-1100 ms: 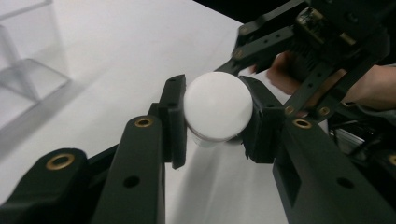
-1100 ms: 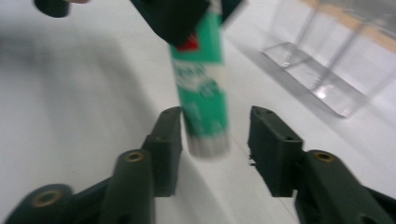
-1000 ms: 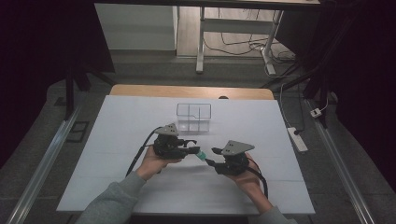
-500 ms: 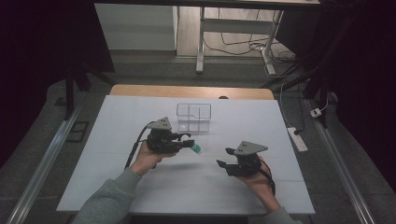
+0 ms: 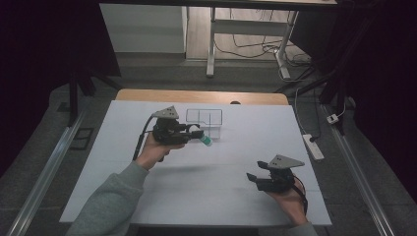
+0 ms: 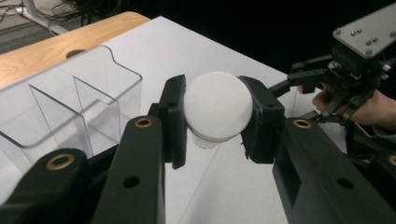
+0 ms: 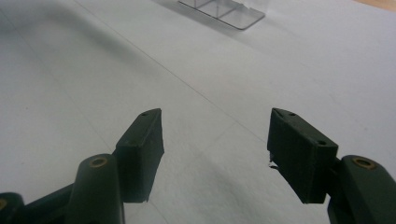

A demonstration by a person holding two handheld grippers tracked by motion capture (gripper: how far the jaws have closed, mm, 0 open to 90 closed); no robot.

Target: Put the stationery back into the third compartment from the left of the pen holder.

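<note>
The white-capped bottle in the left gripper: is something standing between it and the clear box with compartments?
Nothing visible does. The left gripper holds the white-capped bottle in its jaws, right beside the clear box. The box is open on top, and its compartments look empty. The right gripper is far off, with nothing between its jaws.

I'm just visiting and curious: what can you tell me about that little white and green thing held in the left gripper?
The bottle is small, with a rounded, matte white end facing the left gripper view's camera and a green end seen from the high view. It looks like plastic. It lies roughly level, clamped on both sides by the pads of the left gripper, and hangs above the white table without touching it. It is just in front of the clear divided box, not yet inside it.
</note>
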